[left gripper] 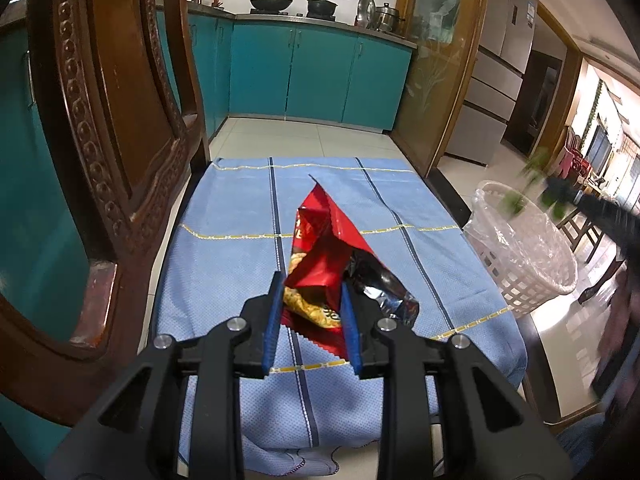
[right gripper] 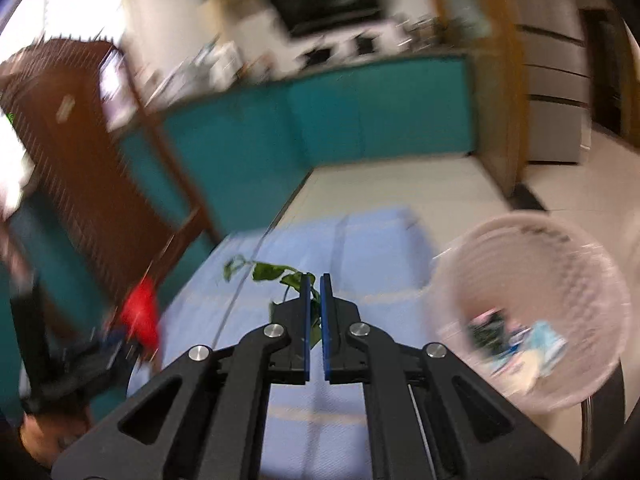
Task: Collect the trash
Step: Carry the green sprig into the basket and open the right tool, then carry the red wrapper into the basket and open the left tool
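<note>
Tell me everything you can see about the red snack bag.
The red snack bag is a crumpled, glossy foil packet, torn open so its silvery lining shows on the right. Printed yellow snacks appear near its lower edge. It stands with one pointed corner up, over the blue checked cloth, pinched between the blue pads of the left hand-held gripper.

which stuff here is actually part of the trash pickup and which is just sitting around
Part of the job:
- red snack bag, clamped in the left gripper
- leafy green sprig, pinched in the right gripper
- lined white basket with trash already inside

Just there:
- blue cloth
- carved wooden chair
- teal cabinets
- pots on the stove
</note>
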A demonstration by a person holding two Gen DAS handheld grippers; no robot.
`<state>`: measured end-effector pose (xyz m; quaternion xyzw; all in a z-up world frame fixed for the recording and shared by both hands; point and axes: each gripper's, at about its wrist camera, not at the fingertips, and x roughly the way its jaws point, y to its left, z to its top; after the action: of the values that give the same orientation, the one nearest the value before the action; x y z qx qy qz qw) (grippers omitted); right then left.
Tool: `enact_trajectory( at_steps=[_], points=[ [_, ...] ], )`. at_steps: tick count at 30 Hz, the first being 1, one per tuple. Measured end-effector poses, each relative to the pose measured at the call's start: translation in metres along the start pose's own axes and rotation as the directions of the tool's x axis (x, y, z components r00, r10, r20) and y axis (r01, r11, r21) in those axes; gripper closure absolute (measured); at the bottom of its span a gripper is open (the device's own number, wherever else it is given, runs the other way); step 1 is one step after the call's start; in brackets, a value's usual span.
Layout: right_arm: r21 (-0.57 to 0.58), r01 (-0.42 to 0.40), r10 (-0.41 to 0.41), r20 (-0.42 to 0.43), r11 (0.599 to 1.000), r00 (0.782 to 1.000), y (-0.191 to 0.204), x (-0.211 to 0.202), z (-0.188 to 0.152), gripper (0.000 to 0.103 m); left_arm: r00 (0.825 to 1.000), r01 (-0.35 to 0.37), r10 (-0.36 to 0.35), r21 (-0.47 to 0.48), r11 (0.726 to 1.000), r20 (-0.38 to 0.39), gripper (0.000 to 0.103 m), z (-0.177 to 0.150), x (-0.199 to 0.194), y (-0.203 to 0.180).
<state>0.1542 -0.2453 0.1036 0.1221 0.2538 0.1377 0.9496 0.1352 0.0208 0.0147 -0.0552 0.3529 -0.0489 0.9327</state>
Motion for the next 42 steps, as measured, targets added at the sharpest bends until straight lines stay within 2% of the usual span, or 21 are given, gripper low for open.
enact_trajectory(
  at_steps=[2,4,5,6,9,12,15,17,18,20,21,22,23,24,25,26,29,31,34,38,42],
  points=[
    [0.065,0.045,-0.048,0.033,0.997,0.998,-0.036,-0.004,0.012,0.095,1.000,0.003,-0.003,-0.003,1.000,-0.005,0.075,-0.001,0.001,0.001],
    [0.126,0.116,-0.118,0.011,0.985,0.993,-0.077,0.004,0.016,0.060,1.000,0.013,-0.013,-0.006,1.000,-0.014,0.075,-0.001,0.004,0.001],
    [0.145,0.143,-0.143,-0.013,0.979,0.990,-0.089,0.008,0.015,0.028,1.000,0.014,-0.014,-0.003,1.000,-0.017,0.075,-0.001,0.005,0.000],
    [0.198,0.203,-0.199,-0.039,0.959,0.979,-0.109,0.012,0.012,0.022,1.000,0.017,-0.017,0.001,1.000,-0.021,0.075,-0.001,0.007,-0.002],
    [0.303,0.208,-0.209,-0.030,0.930,0.977,-0.133,-0.001,0.012,0.022,0.999,0.040,-0.039,0.010,0.999,-0.036,0.075,-0.001,0.012,-0.009],
    [0.367,0.192,-0.241,0.091,0.910,0.966,-0.133,-0.033,0.016,0.015,0.996,0.078,-0.076,0.029,0.997,-0.047,0.075,0.005,0.016,-0.027],
    [0.402,0.213,-0.308,0.190,0.891,0.932,-0.133,-0.057,0.015,0.014,0.988,0.147,-0.144,0.076,0.986,-0.052,0.075,0.021,0.022,-0.069],
    [0.428,0.228,-0.350,0.231,0.874,0.908,-0.138,-0.068,0.015,0.014,0.976,0.216,-0.211,0.107,0.970,-0.055,0.074,0.039,0.029,-0.109],
    [0.467,0.230,-0.381,0.260,0.854,0.887,-0.143,-0.077,0.013,0.014,0.970,0.242,-0.237,0.130,0.961,-0.057,0.074,0.047,0.033,-0.130],
    [0.519,0.218,-0.403,0.277,0.826,0.872,-0.153,-0.084,0.009,0.013,0.951,0.309,-0.304,0.166,0.936,-0.059,0.071,0.067,0.041,-0.178],
    [0.551,0.203,-0.413,0.286,0.809,0.865,-0.158,-0.090,0.007,0.013,0.938,0.346,-0.342,0.167,0.923,-0.057,0.060,0.076,0.044,-0.200],
    [0.573,0.194,-0.423,0.298,0.796,0.856,-0.162,-0.095,0.005,0.013,0.921,0.390,-0.386,0.164,0.906,-0.061,0.040,0.087,0.051,-0.226],
    [0.582,0.192,-0.432,0.307,0.790,0.848,-0.163,-0.098,0.004,0.013,0.915,0.403,-0.398,0.163,0.901,-0.061,0.028,0.093,0.057,-0.241],
    [0.582,0.191,-0.434,0.313,0.791,0.845,-0.163,-0.099,0.005,0.013,0.917,0.400,-0.396,0.162,0.902,-0.053,0.010,0.097,0.062,-0.253],
    [0.577,0.193,-0.435,0.317,0.794,0.843,-0.164,-0.100,0.005,0.013,0.924,0.383,-0.380,0.160,0.910,-0.049,0.008,0.099,0.068,-0.262],
    [0.570,0.196,-0.434,0.316,0.798,0.844,-0.163,-0.101,0.005,0.013,0.932,0.362,-0.356,0.157,0.919,-0.064,0.008,0.100,0.074,-0.268],
    [0.535,0.206,-0.408,0.291,0.820,0.866,-0.161,-0.097,0.005,0.013,0.933,0.361,-0.352,0.149,0.921,-0.080,0.006,0.090,0.076,-0.255],
    [0.491,0.216,-0.372,0.245,0.844,0.895,-0.153,-0.083,0.009,0.013,0.945,0.327,-0.321,0.166,0.930,-0.064,0.003,0.080,0.069,-0.235],
    [0.429,0.211,-0.315,0.189,0.878,0.930,-0.132,-0.064,0.011,0.013,0.965,0.260,-0.256,0.157,0.953,-0.050,0.003,0.066,0.057,-0.186],
    [0.247,0.209,-0.235,0.080,0.946,0.969,-0.075,-0.024,0.006,0.013,0.994,0.108,-0.110,0.132,0.985,0.006,0.003,0.047,0.030,-0.117],
    [0.118,0.170,-0.171,-0.008,0.978,0.985,-0.021,0.004,-0.011,0.013,1.000,0.024,-0.024,0.082,0.996,-0.005,0.003,0.029,0.011,-0.061]
  ],
)
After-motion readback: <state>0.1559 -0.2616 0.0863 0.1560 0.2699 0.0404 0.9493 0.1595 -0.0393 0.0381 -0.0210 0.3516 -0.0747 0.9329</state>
